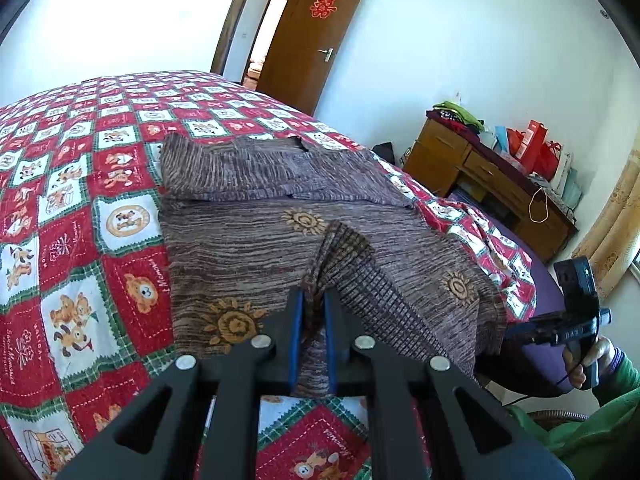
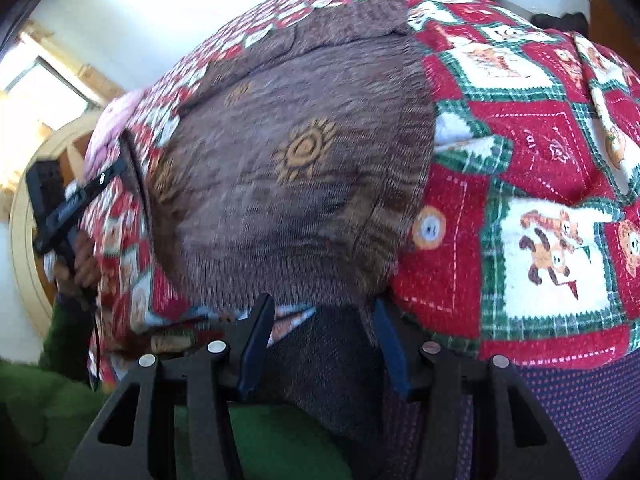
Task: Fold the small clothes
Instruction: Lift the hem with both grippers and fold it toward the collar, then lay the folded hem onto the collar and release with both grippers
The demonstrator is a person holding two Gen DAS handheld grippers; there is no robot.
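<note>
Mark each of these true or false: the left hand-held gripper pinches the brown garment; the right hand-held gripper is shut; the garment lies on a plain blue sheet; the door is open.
1. The left hand-held gripper pinches the brown garment. True.
2. The right hand-held gripper is shut. False: its jaws stand apart, with cloth between them.
3. The garment lies on a plain blue sheet. False: it lies on a red, white and green patchwork quilt.
4. The door is open. True.
</note>
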